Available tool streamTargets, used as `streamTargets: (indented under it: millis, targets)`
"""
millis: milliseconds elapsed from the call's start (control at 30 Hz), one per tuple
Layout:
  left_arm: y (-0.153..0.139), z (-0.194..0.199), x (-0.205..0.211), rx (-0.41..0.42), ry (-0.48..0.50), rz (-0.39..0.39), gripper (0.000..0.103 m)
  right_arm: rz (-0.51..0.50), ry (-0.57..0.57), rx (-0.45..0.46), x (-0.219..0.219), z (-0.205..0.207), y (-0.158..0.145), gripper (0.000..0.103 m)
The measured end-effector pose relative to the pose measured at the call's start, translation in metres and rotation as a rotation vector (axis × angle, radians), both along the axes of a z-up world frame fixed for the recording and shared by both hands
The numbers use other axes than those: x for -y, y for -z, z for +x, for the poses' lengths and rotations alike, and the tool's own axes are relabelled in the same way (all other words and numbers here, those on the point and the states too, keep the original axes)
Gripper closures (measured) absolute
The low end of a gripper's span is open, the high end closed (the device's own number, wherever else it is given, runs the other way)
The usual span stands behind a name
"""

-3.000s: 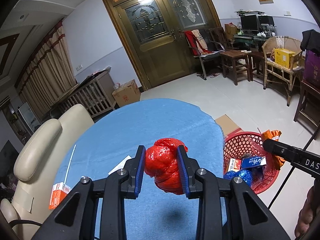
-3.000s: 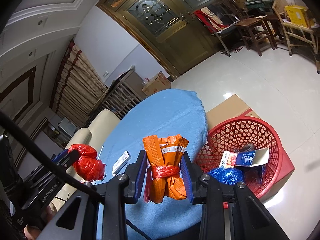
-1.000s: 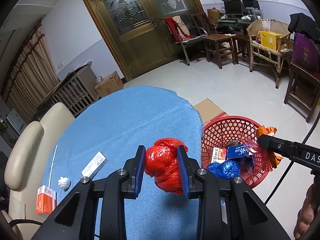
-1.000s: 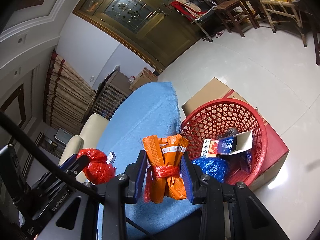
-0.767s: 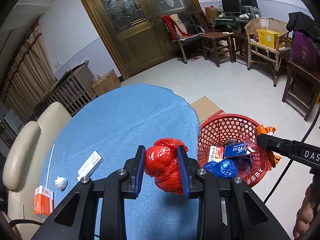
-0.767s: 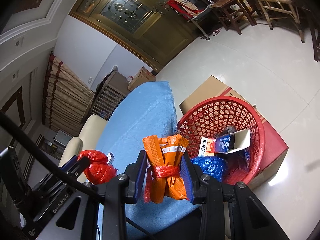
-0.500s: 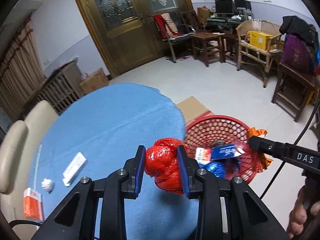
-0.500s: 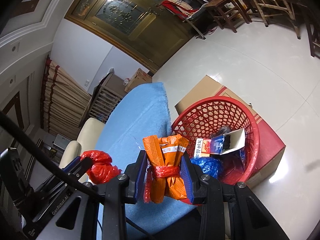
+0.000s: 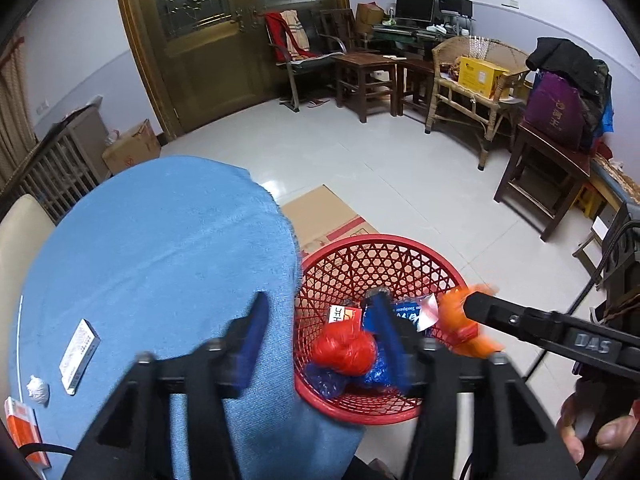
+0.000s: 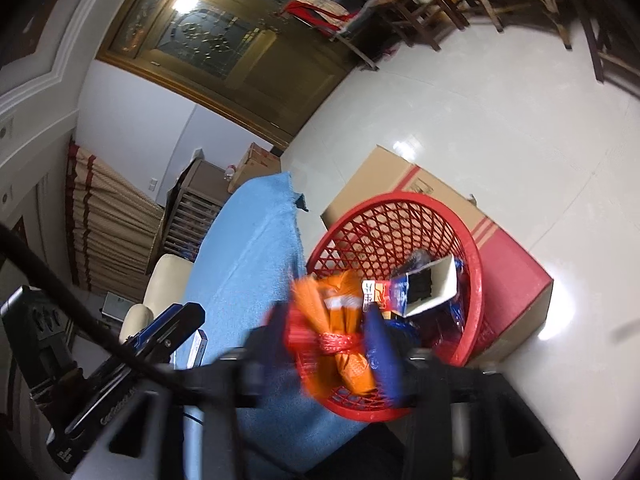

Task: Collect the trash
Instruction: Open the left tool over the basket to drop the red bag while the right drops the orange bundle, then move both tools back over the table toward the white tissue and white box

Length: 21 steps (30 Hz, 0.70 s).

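A red mesh basket [image 9: 380, 238] [image 10: 400, 196] stands on the floor by the blue-clothed table [image 9: 160, 240]. My left gripper [image 9: 318, 304] hovers over the basket's near rim with its jaws opening. The crumpled red bag [image 9: 344, 354] has left its pads and lies low in the basket on a blue bag. My right gripper [image 10: 326, 316] is also over the basket, jaws opening. The orange bundle [image 10: 336, 332] tied with red string hangs tilted and loose between its blurred fingers. In the left wrist view the bundle [image 9: 460, 320] shows at the right finger's tip.
A cardboard box [image 9: 324, 216] [image 10: 516, 264] lies behind and under the basket. On the table's left lie a white box [image 9: 78, 350], a paper ball [image 9: 38, 390] and an orange carton [image 9: 22, 424]. Wooden chairs and tables line the far wall. A hand [image 9: 580, 432] shows bottom right.
Both grippers moved over the basket and tipped downward. Both sets of jaws have spread apart; the red bag dropped into the basket and the orange bundle has tilted free.
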<state>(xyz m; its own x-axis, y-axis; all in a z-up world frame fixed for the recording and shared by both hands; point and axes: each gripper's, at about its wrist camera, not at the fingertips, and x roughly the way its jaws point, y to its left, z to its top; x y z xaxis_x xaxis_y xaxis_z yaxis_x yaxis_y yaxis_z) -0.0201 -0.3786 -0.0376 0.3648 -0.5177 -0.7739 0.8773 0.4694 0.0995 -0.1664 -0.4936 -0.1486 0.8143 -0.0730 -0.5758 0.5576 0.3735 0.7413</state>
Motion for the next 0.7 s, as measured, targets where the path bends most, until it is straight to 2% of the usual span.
streamTargets:
  millis: [333,567,700]
  targets:
    - [0.007,0.011,-0.031,0.006,-0.061,0.020,0.042,-0.020,0.013,-0.001,-0.001,0.000,-0.002,0.026]
    - [0.003,0.029,-0.088,0.067,-0.176,0.019,0.041,-0.038,-0.023,-0.016,-0.012,0.013,-0.008,0.026]
    - [-0.002,0.048,-0.128,0.092,-0.279,0.018,0.041,-0.058,-0.062,-0.028,-0.026,0.029,-0.014,0.026]
